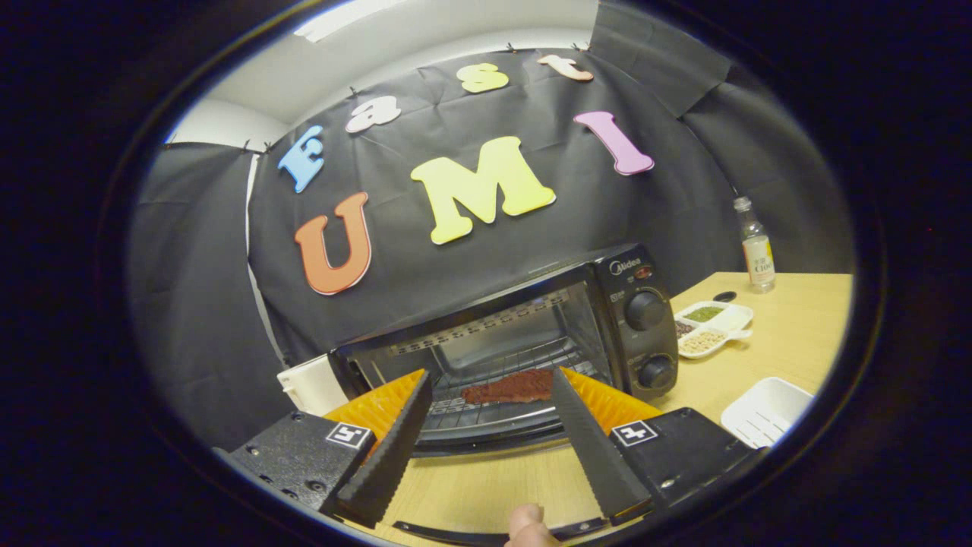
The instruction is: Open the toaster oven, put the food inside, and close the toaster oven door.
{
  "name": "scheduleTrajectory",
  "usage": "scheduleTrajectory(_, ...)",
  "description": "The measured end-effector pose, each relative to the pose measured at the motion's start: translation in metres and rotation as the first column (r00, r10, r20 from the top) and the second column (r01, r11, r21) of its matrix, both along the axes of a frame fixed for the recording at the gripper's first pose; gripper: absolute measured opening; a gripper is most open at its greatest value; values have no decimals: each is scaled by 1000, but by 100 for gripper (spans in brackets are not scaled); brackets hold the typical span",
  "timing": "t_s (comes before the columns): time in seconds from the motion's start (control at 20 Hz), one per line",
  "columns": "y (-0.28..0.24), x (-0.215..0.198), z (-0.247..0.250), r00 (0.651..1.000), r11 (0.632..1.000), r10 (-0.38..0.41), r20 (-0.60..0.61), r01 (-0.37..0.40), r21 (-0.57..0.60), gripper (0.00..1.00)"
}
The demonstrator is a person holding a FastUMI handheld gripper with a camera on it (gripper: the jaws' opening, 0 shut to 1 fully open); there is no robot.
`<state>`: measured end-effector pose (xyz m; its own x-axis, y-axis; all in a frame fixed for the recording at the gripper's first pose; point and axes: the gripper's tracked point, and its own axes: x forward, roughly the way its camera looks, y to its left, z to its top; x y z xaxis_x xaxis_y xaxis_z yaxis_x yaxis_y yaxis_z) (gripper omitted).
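The toaster oven (524, 334) is sitting on the wooden worktop (790, 342) against the booth's black wall, with a white object (307, 387) just beside its left side. Its door (486, 433) is lying open, folded down toward the near side, and the wire rack is showing inside. The food (507, 387), a flat reddish-brown piece, is resting on that rack inside the oven cavity.

The gripper (490, 384) is hovering in front of the open oven with its fingers (391, 441) spread wide apart and gripping nothing. The fingertips are pointing at the oven opening, and the food is lying beyond them, seen in the gap between the two. A fingertip of the person (528, 524) is showing at the near side, below the fingers.

On the oven's right panel, two black knobs (645, 311) are stacked one above the other. To the right of the oven, a white divided dish (714, 328) holding grains and green bits is standing on the worktop. A small black cap (724, 296) is lying just behind it. Farther right, a clear bottle (757, 247) is standing upright near the wall. A white tray (763, 412) is sitting at the near right.
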<state>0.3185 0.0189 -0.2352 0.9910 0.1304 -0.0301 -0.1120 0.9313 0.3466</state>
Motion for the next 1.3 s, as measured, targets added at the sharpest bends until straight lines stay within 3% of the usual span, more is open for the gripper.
scheduleTrajectory(0.25, -19, -38, -14, 997, 996, -64, -42, 62, -66, 100)
scheduleTrajectory(0.4, -13, -72, -21, 995, 990, -53, -81, 41, -137, 100)
scheduleTrajectory(0.6, -6, -113, -66, 966, 958, -56, -253, -19, -286, 100)
scheduleTrajectory(0.8, 13, -124, -103, 913, 926, 5, -409, -159, -342, 100)
scheduleTrajectory(1.15, 14, -125, -113, 874, 917, -61, -482, -141, -372, 100)
scheduleTrajectory(1.3, 15, -116, -107, 886, 930, -73, -457, -105, -351, 100)
